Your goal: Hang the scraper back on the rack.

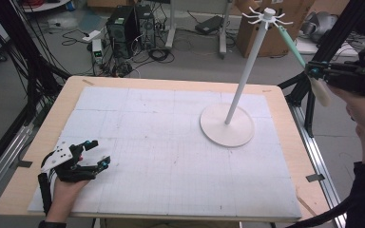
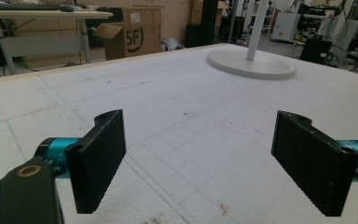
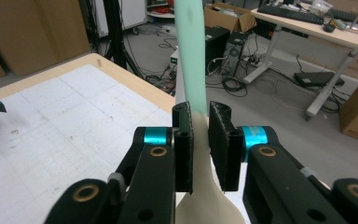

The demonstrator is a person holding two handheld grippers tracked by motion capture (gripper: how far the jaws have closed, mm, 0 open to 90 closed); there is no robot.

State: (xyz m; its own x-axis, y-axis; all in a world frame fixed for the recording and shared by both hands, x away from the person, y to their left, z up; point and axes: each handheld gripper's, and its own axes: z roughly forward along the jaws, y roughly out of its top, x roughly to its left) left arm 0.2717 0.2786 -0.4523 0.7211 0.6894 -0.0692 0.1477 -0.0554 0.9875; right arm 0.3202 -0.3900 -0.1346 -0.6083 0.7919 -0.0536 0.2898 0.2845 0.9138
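The right gripper (image 1: pixel 313 72) clamps a mint-handled spatula (image 1: pixel 298 54) beside the white stand (image 1: pixel 247 78), its handle tip at the top hooks (image 1: pixel 267 17). Ease it down gently so the loop catches. The left gripper (image 1: pixel 95 154) rests wide open on the table (image 1: pixel 171 142).

White gridded mat (image 1: pixel 161 156) covers a light wooden table (image 1: pixel 24 185) — surface lightly marked and stained. Beyond the far edge, on grey floor: black computer towers (image 1: pixel 129 28), tangled cables (image 1: pixel 159 52), cardboard boxes (image 1: pixel 275 33) — one box (image 2: pixel 135 35) printed "SF".
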